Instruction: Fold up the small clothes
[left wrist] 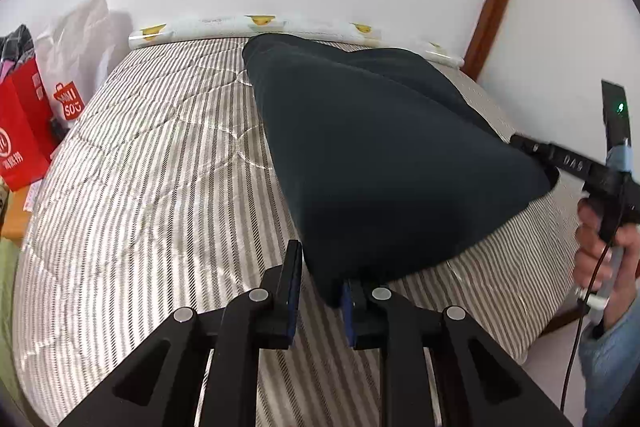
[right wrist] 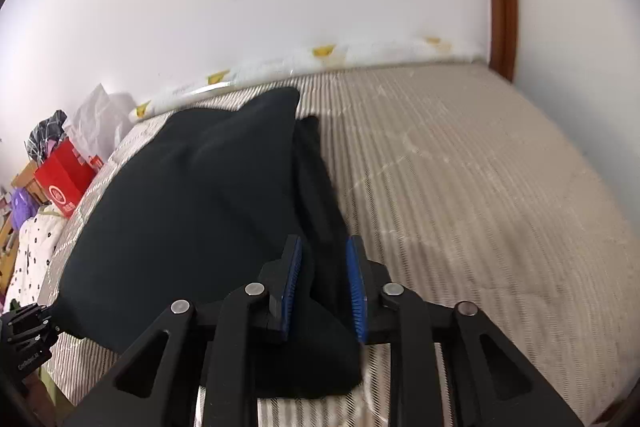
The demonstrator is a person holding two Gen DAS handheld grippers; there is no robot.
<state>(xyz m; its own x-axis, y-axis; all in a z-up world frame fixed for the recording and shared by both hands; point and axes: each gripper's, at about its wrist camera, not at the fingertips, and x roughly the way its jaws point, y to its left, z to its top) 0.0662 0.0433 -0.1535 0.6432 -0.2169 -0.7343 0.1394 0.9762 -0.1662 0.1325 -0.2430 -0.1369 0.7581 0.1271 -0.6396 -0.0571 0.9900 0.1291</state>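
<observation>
A dark garment (left wrist: 384,155) is spread over the striped bed (left wrist: 152,155), its near corners lifted. Both the left tongs (left wrist: 320,283) and right tongs (right wrist: 324,279), angled downward, are parted with cloth lying loosely between. "DAS" is printed on the right tool.

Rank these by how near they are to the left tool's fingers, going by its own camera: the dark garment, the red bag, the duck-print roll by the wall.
1. Dark garment: right at the fingers, its corner between them.
2. Red bag: far left, beside the bed.
3. Duck-print roll: at the wall, beyond the garment.
</observation>
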